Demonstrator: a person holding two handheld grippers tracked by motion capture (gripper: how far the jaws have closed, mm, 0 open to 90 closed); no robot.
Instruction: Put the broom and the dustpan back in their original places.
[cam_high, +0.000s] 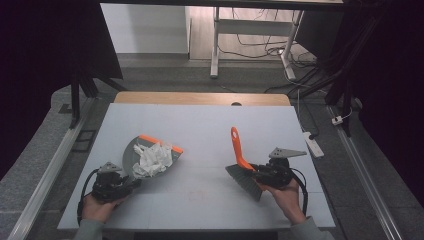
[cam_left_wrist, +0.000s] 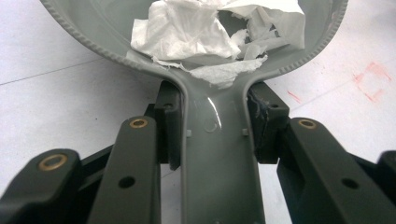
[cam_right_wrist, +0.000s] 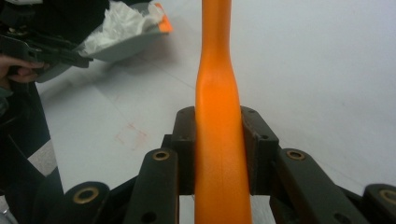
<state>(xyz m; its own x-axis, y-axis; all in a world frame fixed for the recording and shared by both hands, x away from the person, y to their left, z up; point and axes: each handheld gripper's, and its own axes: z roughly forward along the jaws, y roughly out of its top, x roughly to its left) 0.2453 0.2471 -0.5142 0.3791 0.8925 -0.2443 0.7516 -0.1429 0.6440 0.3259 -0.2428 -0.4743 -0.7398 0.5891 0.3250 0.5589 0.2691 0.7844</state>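
The left tool (cam_left_wrist: 212, 135) clamps the stiff, light dustpan (cam_left_wrist: 215, 154) by its handle, crumpled tissue (cam_left_wrist: 205, 32) loose inside, while the right tool (cam_right_wrist: 219, 140) grips the rigid brush (cam_right_wrist: 219, 116) handle.

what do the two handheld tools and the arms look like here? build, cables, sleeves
Both tools, left and right, are black, with linkage arms pinned by brass-coloured rivets and flat black pads. A grey three-cornered plate tops the right one; a smaller grey plate tops the left. A black cable trails from each. Sleeves look grey-green.
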